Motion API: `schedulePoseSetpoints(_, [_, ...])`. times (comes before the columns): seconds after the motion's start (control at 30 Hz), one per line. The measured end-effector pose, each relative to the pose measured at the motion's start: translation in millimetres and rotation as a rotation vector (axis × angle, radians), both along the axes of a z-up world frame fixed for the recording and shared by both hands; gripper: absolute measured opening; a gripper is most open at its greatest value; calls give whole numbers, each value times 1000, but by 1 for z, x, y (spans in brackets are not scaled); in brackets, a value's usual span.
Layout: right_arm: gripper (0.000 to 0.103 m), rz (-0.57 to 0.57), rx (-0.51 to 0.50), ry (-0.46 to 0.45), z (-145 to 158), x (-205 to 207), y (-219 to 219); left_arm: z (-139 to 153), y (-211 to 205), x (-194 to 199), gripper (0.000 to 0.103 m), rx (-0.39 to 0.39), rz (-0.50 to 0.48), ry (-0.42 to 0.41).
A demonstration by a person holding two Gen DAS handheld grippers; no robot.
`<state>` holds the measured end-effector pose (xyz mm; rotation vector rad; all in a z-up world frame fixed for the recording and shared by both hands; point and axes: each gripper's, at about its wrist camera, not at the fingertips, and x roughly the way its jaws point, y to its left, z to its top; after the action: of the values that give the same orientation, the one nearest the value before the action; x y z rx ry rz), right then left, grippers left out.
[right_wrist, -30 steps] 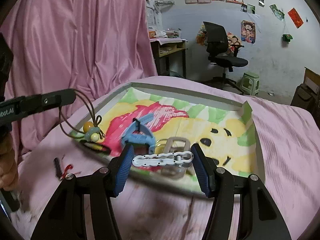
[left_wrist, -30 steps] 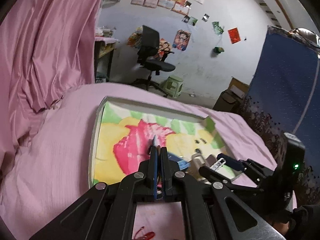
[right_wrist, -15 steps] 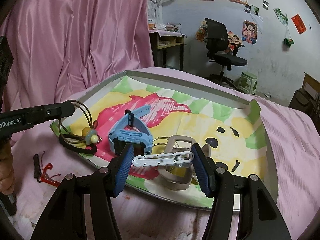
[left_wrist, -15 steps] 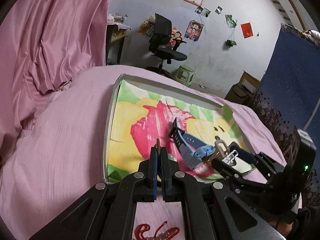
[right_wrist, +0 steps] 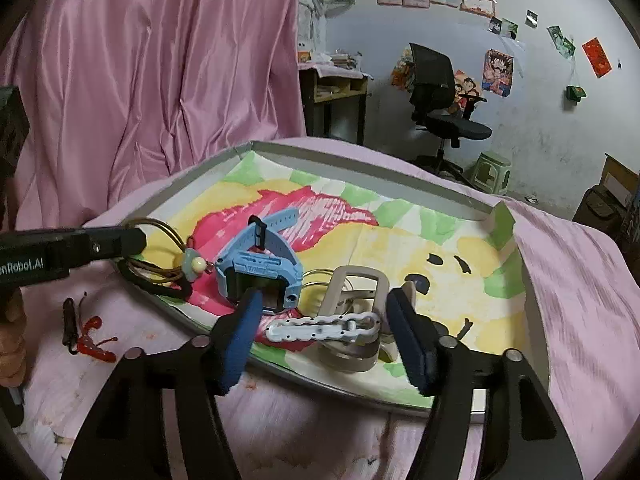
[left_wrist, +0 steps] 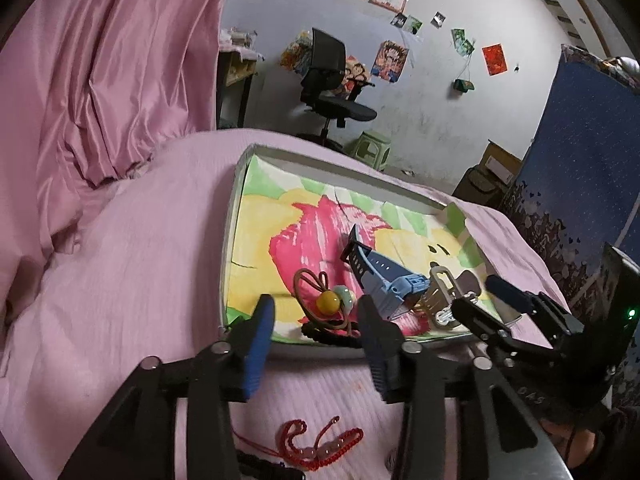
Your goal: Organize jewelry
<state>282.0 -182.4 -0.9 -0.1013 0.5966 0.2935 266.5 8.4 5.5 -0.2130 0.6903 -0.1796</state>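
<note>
Shallow tray (right_wrist: 360,160) lined with a yellow, pink and green picture, set on a table under pink cloth (left_wrist: 132,264). Near its front left corner, a brown cord bracelet (left_wrist: 320,300) with a yellow bead and a pale green bead, lying free over a black band, partly over the tray's front edge. Left gripper (left_wrist: 316,320) just behind that edge, jaws parted and only now opened, nothing pinched between the blue pads, the bracelet seen in the gap beyond them. Beside the bracelet, toward the tray's middle, a blue watch (right_wrist: 260,268) standing on its side with its strap curving up. Next along the front edge, a beige buckle-like piece (right_wrist: 356,300) on a round base.

Right gripper (right_wrist: 324,320) low over the front edge, jaws spread and lately widened, a white link bracelet (right_wrist: 320,328) lying crosswise between the pads; its left end clear of the left pad, contact at the right end too close to call. Off the tray, on the cloth by the table's front left, a red braided cord (left_wrist: 320,444) with pale beads, untouched, a short dark piece (right_wrist: 69,320) just beside it. Part of a hand (right_wrist: 12,336) visible at the far left edge of the right wrist view, behind the left gripper's handle.
</note>
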Motion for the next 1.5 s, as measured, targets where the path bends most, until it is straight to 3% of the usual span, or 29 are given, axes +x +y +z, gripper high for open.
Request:
schedulePoseSetpoints(0.1, [62,-12,22,-21,5,-7,-6,7,0,-15,65,18,10,-59])
schedulePoseSetpoints(0.17, [73,-29,52,-53,11,-18,-14,11,0,-25,71,30,23,-91])
schedulePoseSetpoints(0.4, [86,-77,131,-114,26,-50,-36,22,3,-62,93,72,68,-179])
schedulePoseSetpoints(0.47, [92,-84,146,-135,29,-61,-41,24,2,-72,95,86,75,-203])
schedulePoseSetpoints(0.67, [99,-79,154,-180,37,-88,-42,31,-4,-103,97,132,67,-264])
schedulePoseSetpoints(0.9, [99,-64,174,-211,40,-113,-40,28,-8,-134,99,168,52,-286])
schedulePoseSetpoints(1.2, [101,-26,149,-222,33,-141,-35,19,-1,-150,99,168,49,-248])
schedulePoseSetpoints(1.5, [101,1,83,-167,17,-149,-32,3,3,-140,99,156,18,-131])
